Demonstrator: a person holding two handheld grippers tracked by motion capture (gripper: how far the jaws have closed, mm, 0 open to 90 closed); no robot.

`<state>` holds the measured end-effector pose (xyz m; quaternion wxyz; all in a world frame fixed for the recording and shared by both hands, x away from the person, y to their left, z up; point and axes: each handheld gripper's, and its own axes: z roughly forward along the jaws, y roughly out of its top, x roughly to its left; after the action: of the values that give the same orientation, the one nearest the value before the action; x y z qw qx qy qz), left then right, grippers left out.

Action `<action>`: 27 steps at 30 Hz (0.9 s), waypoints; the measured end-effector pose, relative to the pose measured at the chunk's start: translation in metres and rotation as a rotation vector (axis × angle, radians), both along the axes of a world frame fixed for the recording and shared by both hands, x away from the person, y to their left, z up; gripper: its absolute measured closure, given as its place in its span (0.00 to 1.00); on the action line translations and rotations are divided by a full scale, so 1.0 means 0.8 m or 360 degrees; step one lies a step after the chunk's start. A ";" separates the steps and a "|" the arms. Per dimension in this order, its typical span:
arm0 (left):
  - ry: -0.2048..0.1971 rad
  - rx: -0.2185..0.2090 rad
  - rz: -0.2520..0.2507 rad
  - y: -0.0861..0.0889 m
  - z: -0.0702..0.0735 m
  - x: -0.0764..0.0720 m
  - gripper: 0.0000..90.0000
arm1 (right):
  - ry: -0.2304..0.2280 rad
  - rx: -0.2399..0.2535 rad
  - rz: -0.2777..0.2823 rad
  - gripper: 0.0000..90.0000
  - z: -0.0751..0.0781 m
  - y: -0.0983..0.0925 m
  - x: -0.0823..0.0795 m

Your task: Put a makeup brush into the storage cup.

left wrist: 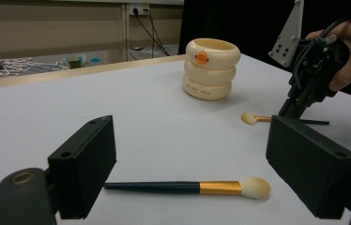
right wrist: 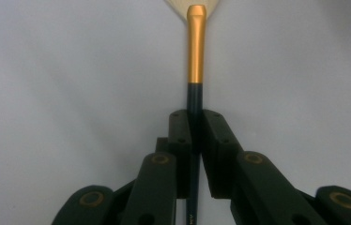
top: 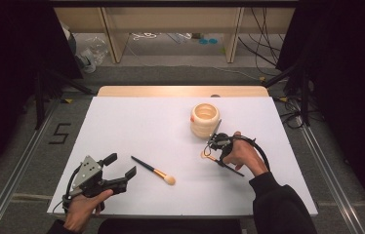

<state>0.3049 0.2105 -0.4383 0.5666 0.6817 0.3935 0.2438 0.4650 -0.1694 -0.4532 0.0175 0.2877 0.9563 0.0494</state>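
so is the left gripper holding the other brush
No, the left gripper stands open, and the brush lies on the table between its jaws, untouched.

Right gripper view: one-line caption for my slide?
Right gripper shut on a makeup brush's dark handle, gold ferrule pointing away over the white table.

Bristles of the clamped makeup brush (right wrist: pixel 195 51) cut off by the top edge in the right gripper view; handle partly hidden between the jaws.

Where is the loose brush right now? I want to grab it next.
In the high view the loose brush lies at the table's front centre, just right of the open left gripper, bristles pointing right.
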 end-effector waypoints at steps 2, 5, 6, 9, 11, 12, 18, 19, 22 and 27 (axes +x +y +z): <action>0.0001 0.0000 -0.0001 0.000 0.000 0.000 0.18 | -0.0020 -0.0025 0.0034 0.92 0.000 -0.001 0.001; 0.0000 0.0000 0.0000 0.000 0.000 0.000 0.18 | -0.0010 -0.0010 0.0010 0.92 0.000 0.002 -0.002; 0.0000 0.0003 0.0000 0.000 0.000 0.000 0.18 | -0.0012 -0.0009 0.0014 0.92 0.000 0.002 -0.002; 0.0000 -0.0001 0.0002 0.000 0.000 0.000 0.18 | -0.0017 -0.0005 0.0023 0.92 0.001 0.001 -0.001; -0.0001 0.0001 0.0001 0.000 0.000 0.000 0.18 | -0.0018 0.0001 0.0025 0.92 0.001 0.001 -0.001; 0.0001 0.0002 0.0001 0.000 0.000 0.000 0.18 | -0.0030 0.0008 0.0003 0.92 0.005 0.002 -0.002; -0.0001 -0.0002 0.0003 0.000 0.000 0.000 0.18 | -0.0112 0.0100 0.0035 0.92 0.021 -0.002 -0.003; -0.0002 -0.0001 0.0003 0.000 0.000 0.000 0.18 | -0.0117 0.0105 0.0007 0.92 0.024 0.000 -0.004; -0.0001 0.0001 0.0001 0.000 0.000 0.000 0.18 | -0.0175 0.0168 0.0020 0.92 0.036 0.000 -0.007; -0.0001 0.0000 0.0001 0.000 0.001 0.000 0.18 | -0.0313 0.0259 0.0081 0.92 0.059 0.005 -0.017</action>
<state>0.3049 0.2107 -0.4379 0.5666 0.6815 0.3936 0.2442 0.4516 -0.1653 -0.4061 0.0867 0.2574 0.9498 0.1552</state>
